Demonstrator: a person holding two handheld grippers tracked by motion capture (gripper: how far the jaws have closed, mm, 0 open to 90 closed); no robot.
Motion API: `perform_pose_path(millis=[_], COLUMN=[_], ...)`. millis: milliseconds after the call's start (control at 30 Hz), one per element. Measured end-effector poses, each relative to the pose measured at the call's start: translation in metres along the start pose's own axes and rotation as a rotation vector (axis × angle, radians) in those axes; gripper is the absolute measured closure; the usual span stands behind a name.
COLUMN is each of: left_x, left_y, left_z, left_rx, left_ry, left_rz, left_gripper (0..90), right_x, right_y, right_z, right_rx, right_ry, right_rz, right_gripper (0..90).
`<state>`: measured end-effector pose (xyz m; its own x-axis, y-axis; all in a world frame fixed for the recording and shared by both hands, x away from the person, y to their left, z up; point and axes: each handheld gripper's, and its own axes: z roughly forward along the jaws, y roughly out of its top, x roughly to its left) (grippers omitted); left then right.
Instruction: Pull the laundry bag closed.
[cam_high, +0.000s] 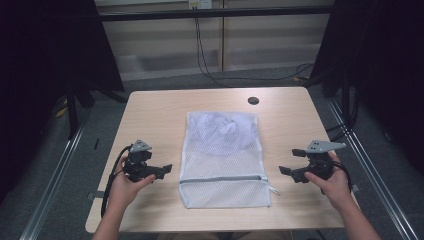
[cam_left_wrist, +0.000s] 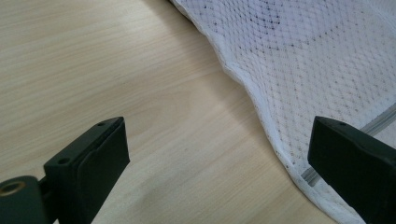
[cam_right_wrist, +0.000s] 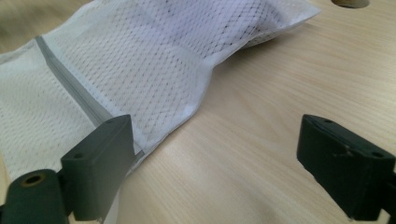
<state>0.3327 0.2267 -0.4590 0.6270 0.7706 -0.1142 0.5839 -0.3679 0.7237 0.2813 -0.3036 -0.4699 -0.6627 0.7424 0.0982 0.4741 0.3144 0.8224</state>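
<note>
While the white mesh zippered laundry bag lies flat mid-table, left gripper and right gripper flank it, jaws apart, empty; probably approach each side edge low, pinching only fabric.

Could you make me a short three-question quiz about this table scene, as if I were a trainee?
1. True or false: the zipper on the white mesh bag is fully shut.
2. What do the left tongs and right tongs grip?
   A) the bag
   B) nothing
   C) a cable
3. Which part of the bag bulges with something inside: the far end or the near end?

Key:
1. True; the grey line runs right across to its pull.
2. B; both stand open beside the bag.
3. The far end.
</note>
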Motion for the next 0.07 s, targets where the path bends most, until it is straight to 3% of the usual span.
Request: perform_pose_path(millis=[67], left_x=[0.0008], left_y=[-0.0012], left_z=[0.0004], left_rx=[-0.006], left_ry=[0.005], left_rz=[-0.008], left_gripper=[4.8], right_x=[-0.0006], right_y=[-0.0004], right_z=[0.0002], right_rx=[0.0], right_ry=[0.004], right_rz=[0.0], right_gripper=[9.5])
